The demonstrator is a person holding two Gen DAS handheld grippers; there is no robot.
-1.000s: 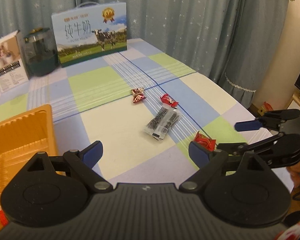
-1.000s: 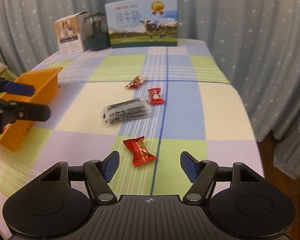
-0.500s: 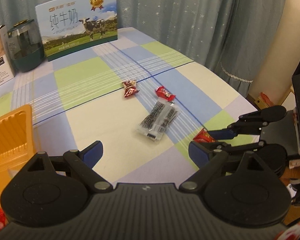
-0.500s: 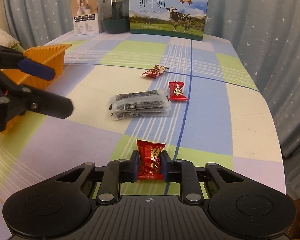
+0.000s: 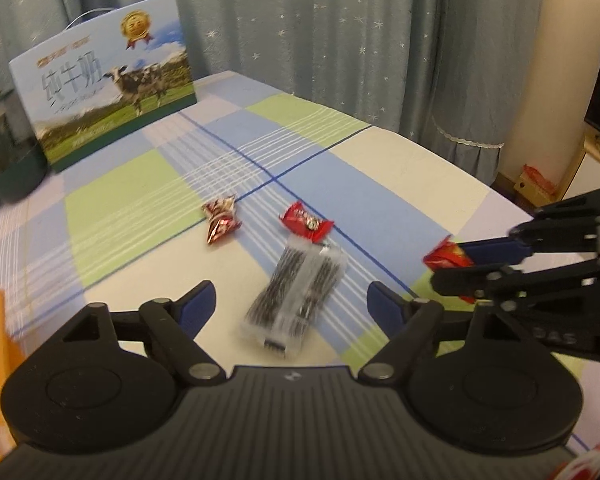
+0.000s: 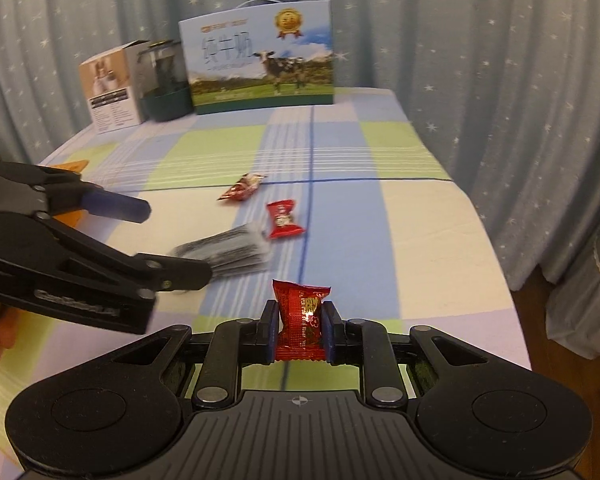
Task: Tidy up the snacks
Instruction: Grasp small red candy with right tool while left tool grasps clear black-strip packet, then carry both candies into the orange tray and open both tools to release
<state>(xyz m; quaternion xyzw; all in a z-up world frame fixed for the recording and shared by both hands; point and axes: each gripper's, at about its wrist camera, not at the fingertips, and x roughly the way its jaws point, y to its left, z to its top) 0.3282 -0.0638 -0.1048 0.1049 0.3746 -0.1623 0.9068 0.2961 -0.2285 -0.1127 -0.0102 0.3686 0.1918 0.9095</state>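
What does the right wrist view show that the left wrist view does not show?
Only the right wrist view shows the white box and the full face of the red snack gripped by the right gripper. Only the left wrist view shows a carton on the floor. Both show the milk box, the clear packet and the open left gripper.

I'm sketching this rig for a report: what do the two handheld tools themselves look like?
Both match. The left tool and right tool are matte black plastic with a ribbed centre panel bearing a small round mark, two round discs at the sides, silver pivot screws on linkage arms, and blue pads on the fingers. Seen side-on, the left one carries embossed lettering, too blurred to read. No cables show.
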